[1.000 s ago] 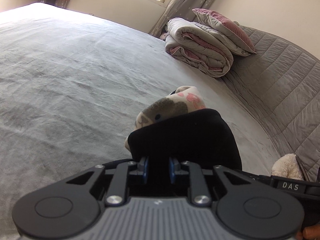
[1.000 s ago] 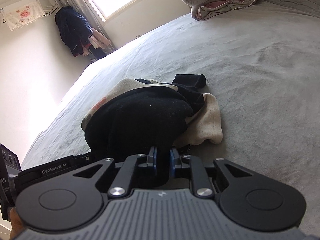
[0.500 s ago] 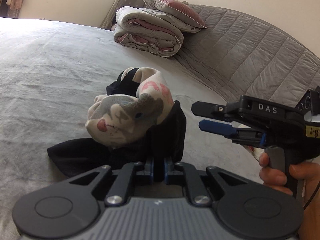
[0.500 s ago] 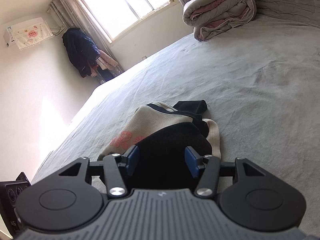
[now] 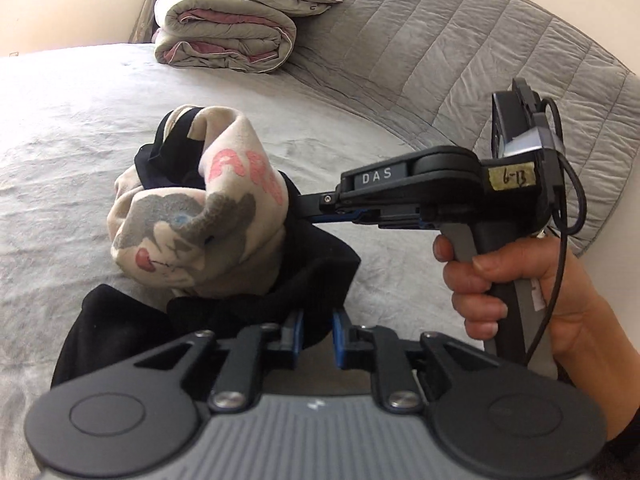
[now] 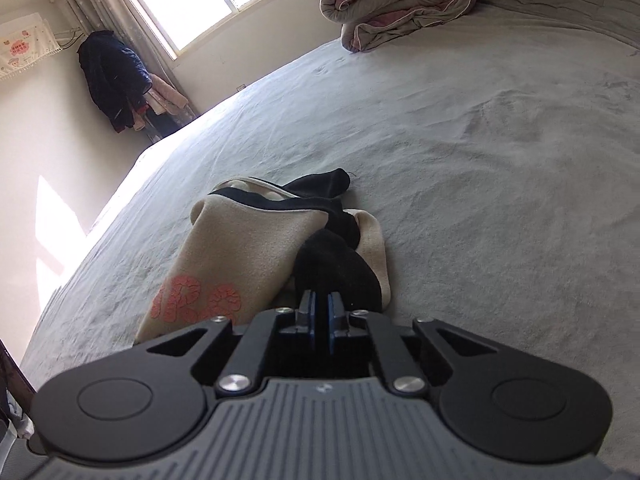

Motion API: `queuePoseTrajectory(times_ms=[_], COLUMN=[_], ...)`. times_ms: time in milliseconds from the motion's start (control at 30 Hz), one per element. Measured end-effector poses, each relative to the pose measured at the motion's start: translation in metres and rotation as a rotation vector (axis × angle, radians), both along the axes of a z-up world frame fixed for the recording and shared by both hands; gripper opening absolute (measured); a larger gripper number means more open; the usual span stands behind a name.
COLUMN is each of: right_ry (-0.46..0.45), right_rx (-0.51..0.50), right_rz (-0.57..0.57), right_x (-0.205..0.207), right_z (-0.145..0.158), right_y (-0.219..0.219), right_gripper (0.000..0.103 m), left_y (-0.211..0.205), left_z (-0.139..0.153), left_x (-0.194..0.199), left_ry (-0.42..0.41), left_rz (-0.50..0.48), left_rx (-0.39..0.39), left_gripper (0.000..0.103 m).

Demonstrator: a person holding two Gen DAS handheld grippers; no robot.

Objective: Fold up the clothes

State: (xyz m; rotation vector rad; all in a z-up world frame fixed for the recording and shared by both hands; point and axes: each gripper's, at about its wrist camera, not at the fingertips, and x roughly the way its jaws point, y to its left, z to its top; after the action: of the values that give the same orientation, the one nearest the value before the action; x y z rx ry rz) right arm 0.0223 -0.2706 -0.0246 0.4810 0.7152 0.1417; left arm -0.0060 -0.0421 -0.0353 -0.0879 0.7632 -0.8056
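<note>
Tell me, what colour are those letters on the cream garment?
Pink, on the cream garment; clearest in the left wrist view.

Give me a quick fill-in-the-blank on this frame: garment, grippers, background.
1. The crumpled garment is cream and ____.
2. The right gripper is shut on the garment's ____ fabric.
3. The print on the cream fabric has ____ letters above a grey cartoon animal.
4. The folded quilt lies at the head of the bed, under a ____.

Missing words: black; black; pink; pillow
</note>
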Motion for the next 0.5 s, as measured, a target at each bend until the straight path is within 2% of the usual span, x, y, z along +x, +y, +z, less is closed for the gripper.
queuePoseTrajectory(times_ms=[67, 133, 300, 467, 500], right_ry=[-0.003, -0.015, -0.008, -0.005, -0.016], right_rx=[-0.01, -0.037, -0.029, -0.06, -0.077], right_rz=[-0.016, -0.037, -0.076, -0.128, -0.147], right_x=[0.0, -0.002, -0.001, 0.001, 0.001], right_z=[0.003, 0.007, 0.01, 0.013, 0.015], right_y=[-0.006, -0.011, -0.028, -0.038, -0.039], right_gripper=[0.006, 0.006, 0.006, 0.006, 0.0], left_y=[0.008, 0.013, 0.02, 0.025, 0.024], left_z=[0.009, 0.02, 0.041, 0.05, 0.05], left_x=[0.004, 0.005, 0.018, 0.039, 0.044], left_ry=[-0.001, -0.017, -0.067, -0.075, -0.077], left_rz=[0.039, 0.077, 0.143, 0.249, 0.278], left_rx=[-0.018, -0.026, -0.004, 0.015, 0.028], left_gripper=[0.037, 0.044, 0.048, 0.055, 0.055])
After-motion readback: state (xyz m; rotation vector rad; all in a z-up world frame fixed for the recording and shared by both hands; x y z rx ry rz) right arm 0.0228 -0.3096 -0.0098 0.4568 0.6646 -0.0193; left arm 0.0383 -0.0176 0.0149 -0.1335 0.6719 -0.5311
